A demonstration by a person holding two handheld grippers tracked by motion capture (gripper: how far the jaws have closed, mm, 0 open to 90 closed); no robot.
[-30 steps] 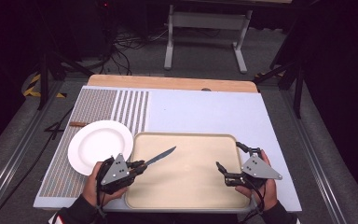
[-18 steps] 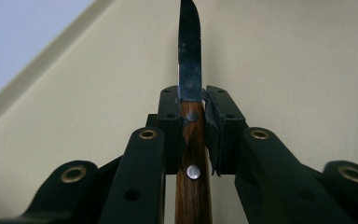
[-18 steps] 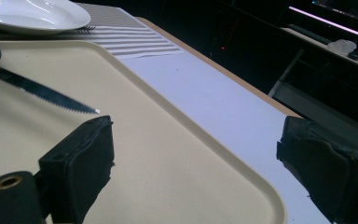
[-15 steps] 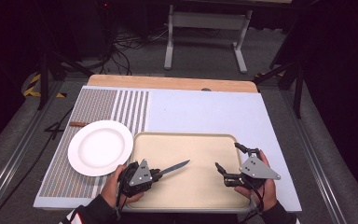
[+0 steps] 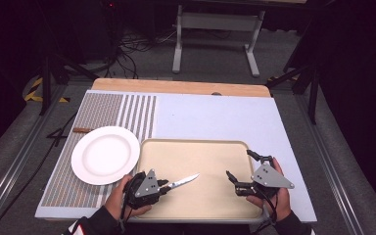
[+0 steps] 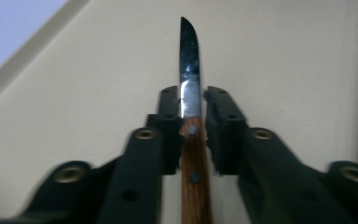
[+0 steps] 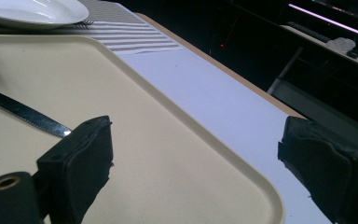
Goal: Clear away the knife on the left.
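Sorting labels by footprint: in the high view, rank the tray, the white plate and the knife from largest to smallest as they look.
1. tray
2. white plate
3. knife, with only its blade showing beyond the left gripper; its handle is hidden.

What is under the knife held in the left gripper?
The beige tray lies under the knife, whose blade points across it from the left gripper. The gripper and hand cover the wooden handle's end, and whether the blade touches the tray cannot be told.
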